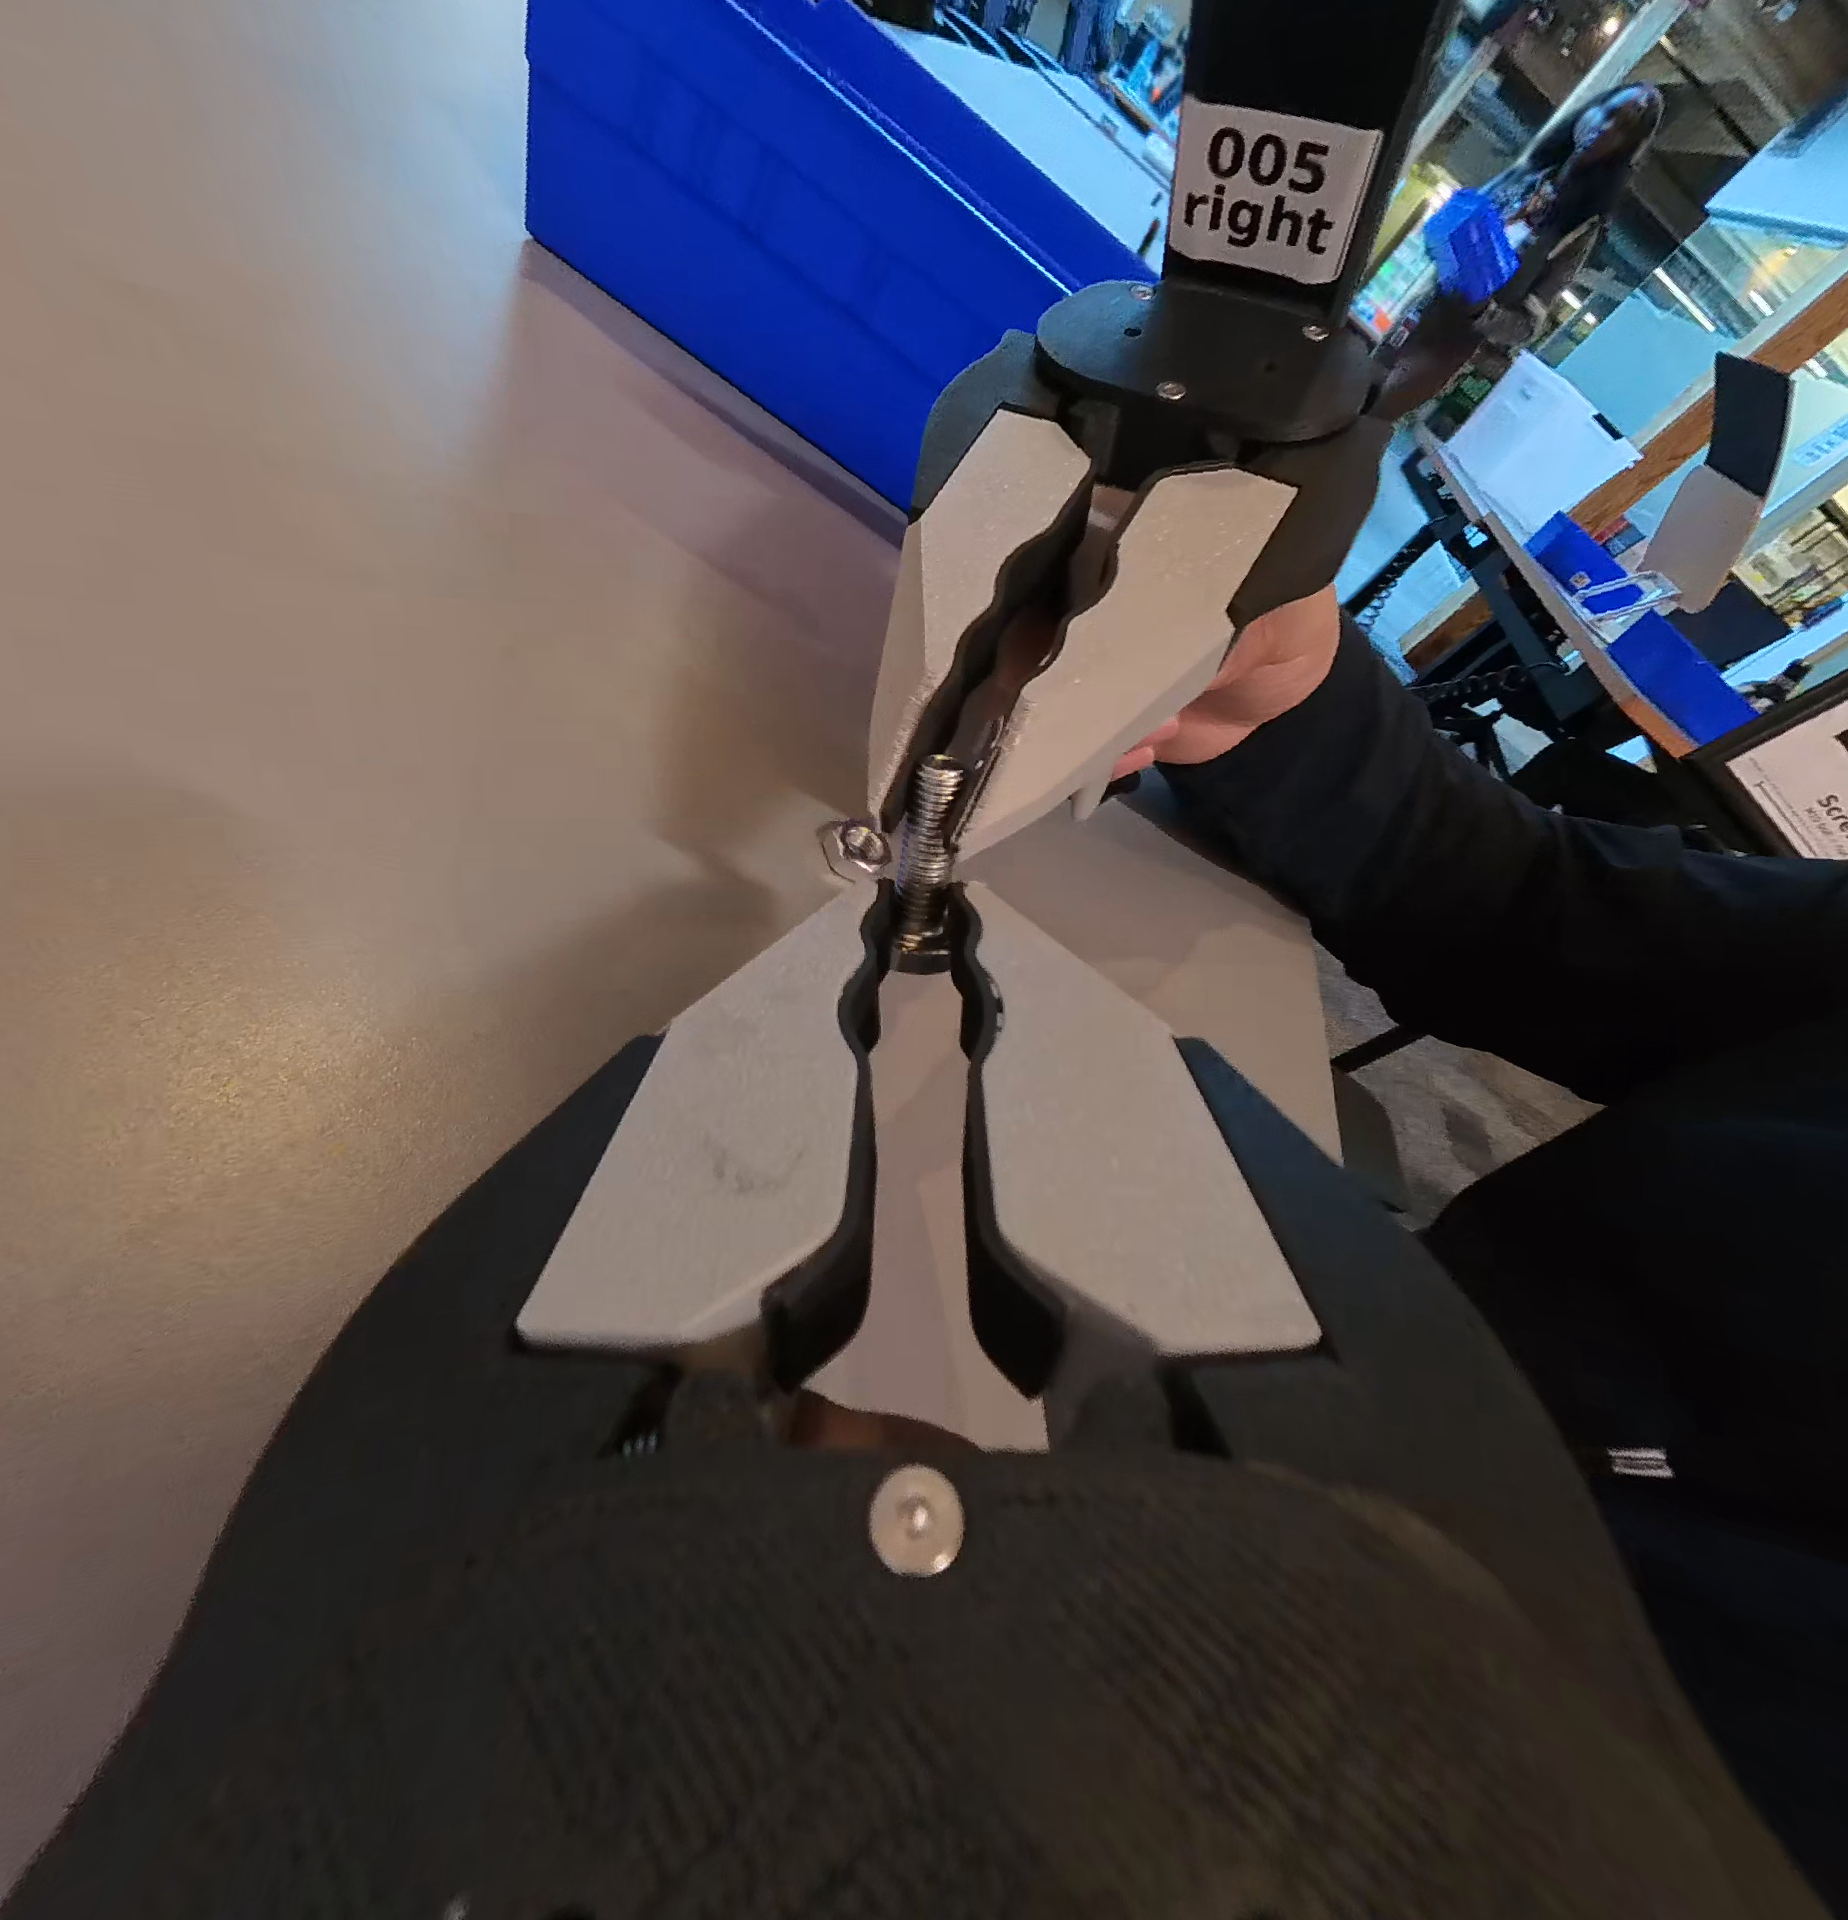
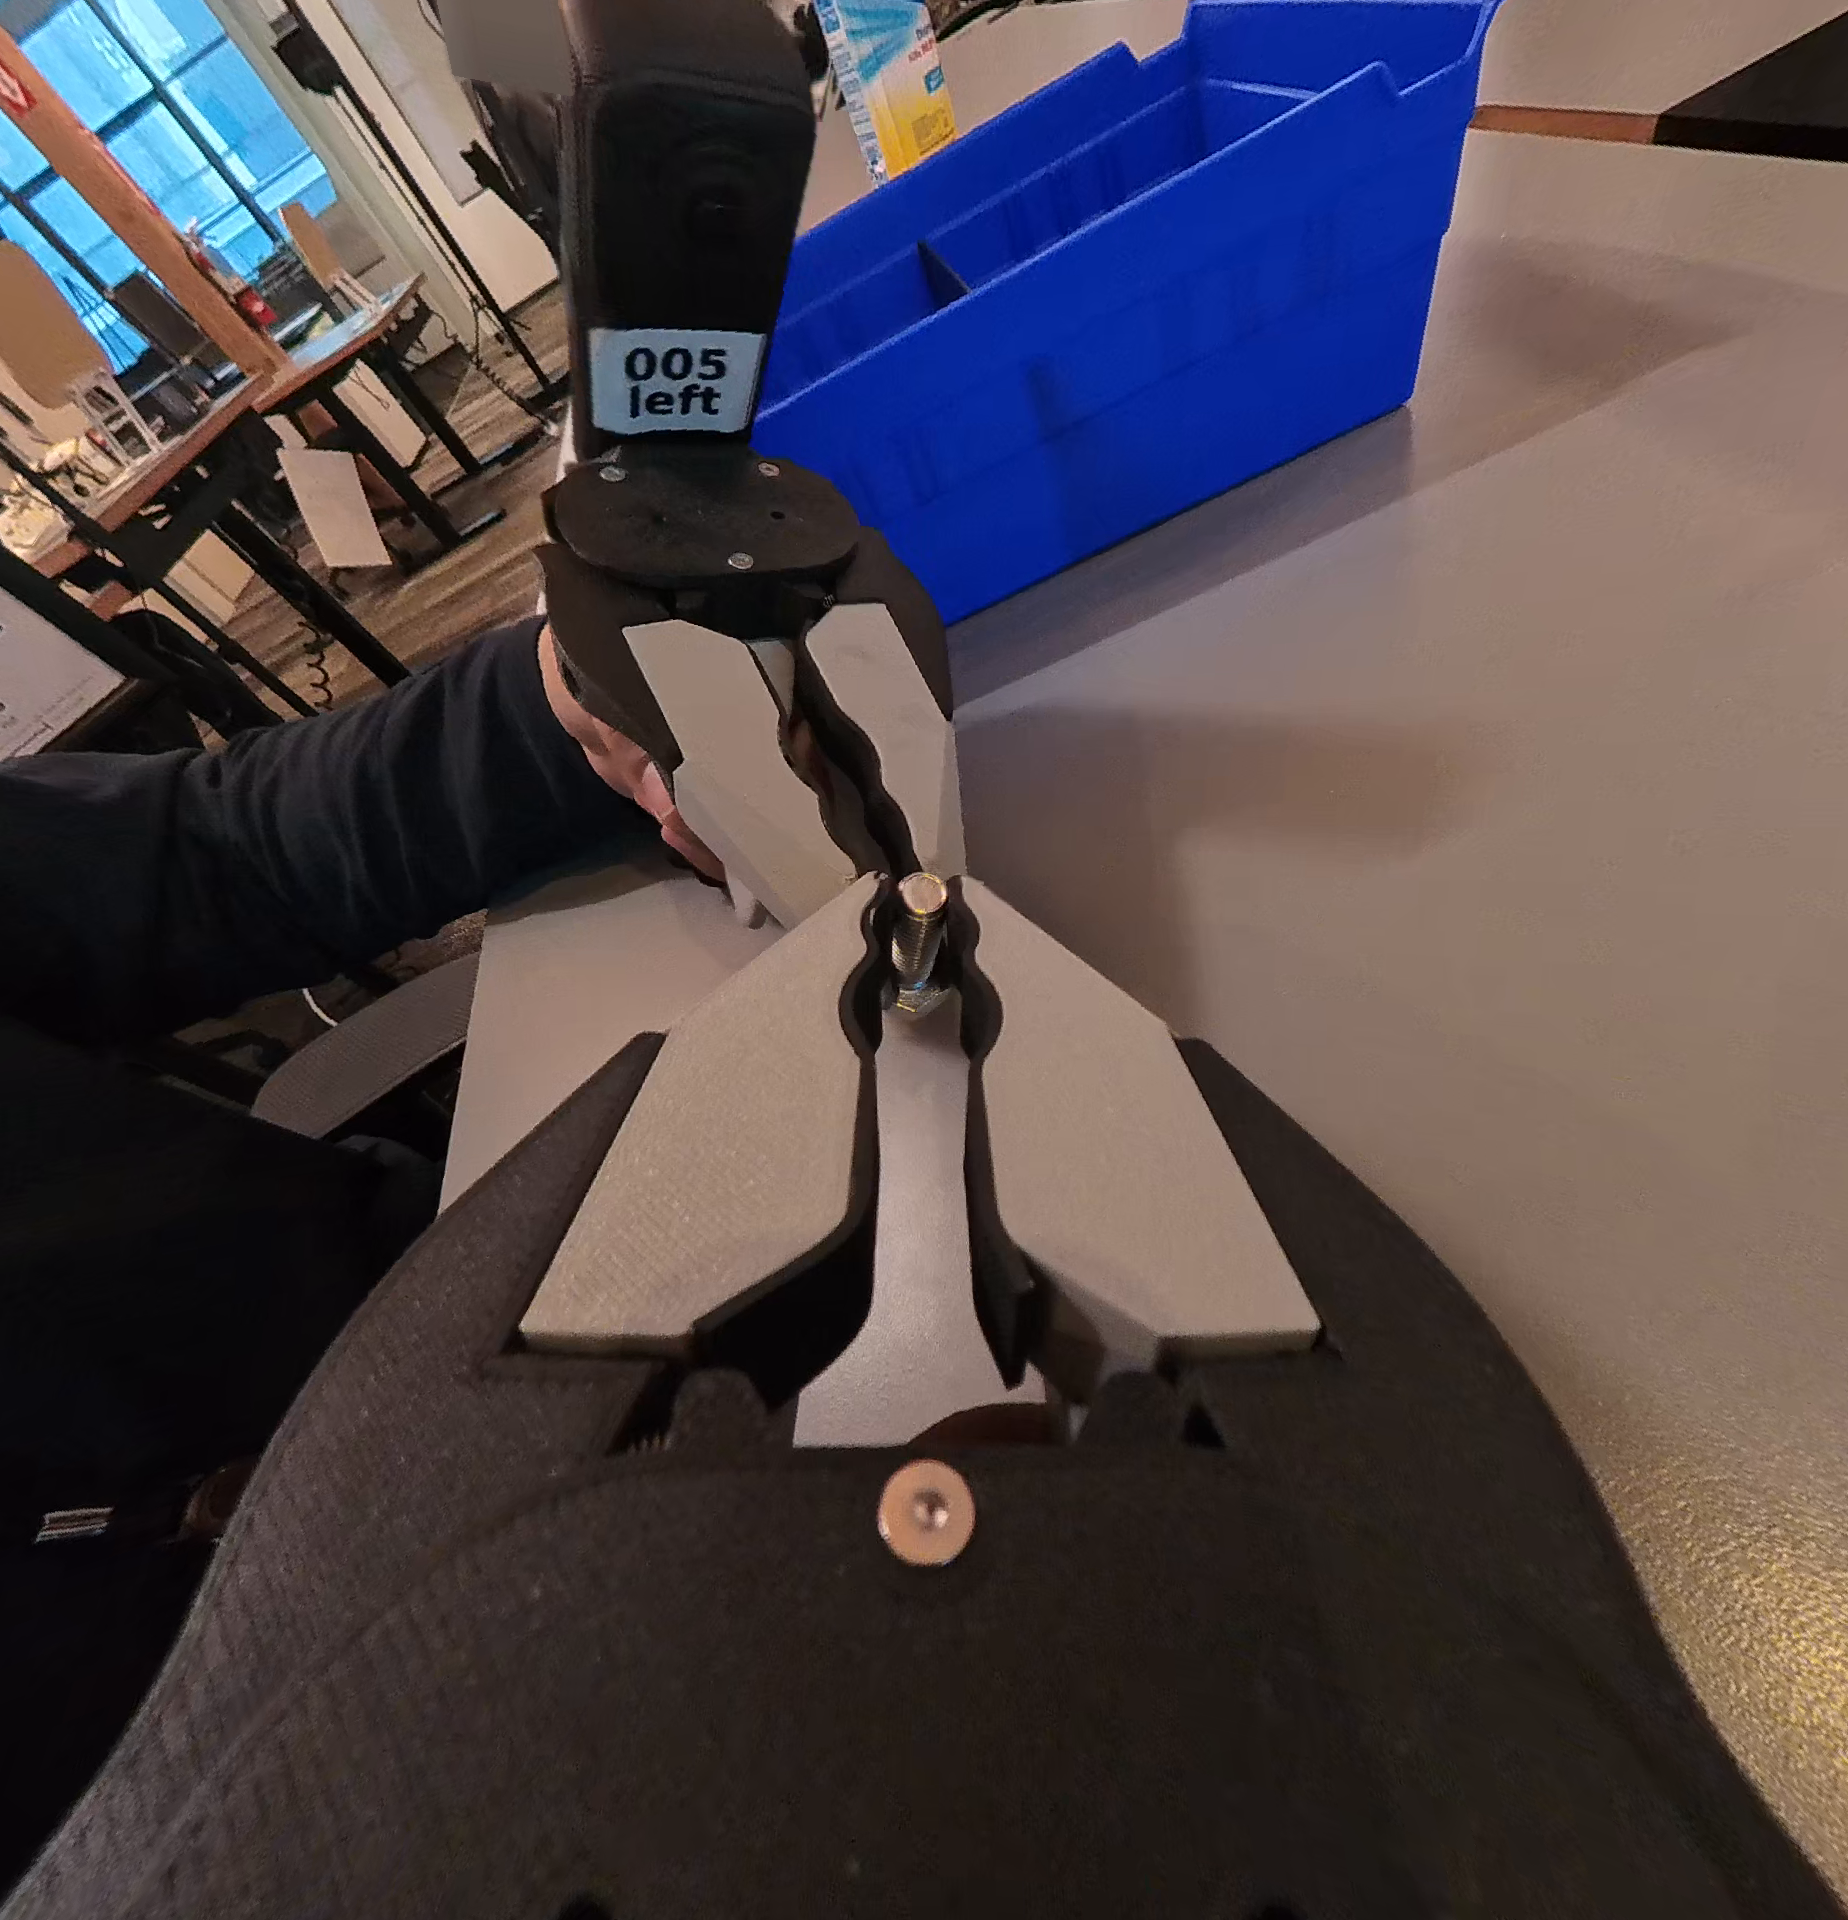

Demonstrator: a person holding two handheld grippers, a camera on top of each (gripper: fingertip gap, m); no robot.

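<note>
Clamped in the right claw point(image 2: 918, 906): a steel bolt point(image 2: 912, 951), hex head seated in a notch between the pads, threaded shaft pointing out past the fingertips. Meets the left claw point(image 1: 915, 920) tip to tip above a grey tabletop point(image 1: 276, 935). Left fingers drawn nearly together around the shaft's free end, with something dark and metallic in the foremost notch; cannot tell whether truly pinched there or only touching. Just beside the right claw's tip, a loose hex nut point(image 1: 852, 847), off the thread and apparently lying on the tabletop. Beyond, well apart, a blue divided bin point(image 2: 1107, 416). Behind the right claw, a hand point(image 1: 1242, 686) in a dark sleeve.

Seems to call for both claws held on one line with the shaft. From the left wrist view, looks slightly angled, so probably worth squaring up. Firm grip on the head likely enough to stop any turning; light pressure only at the threads.
</note>
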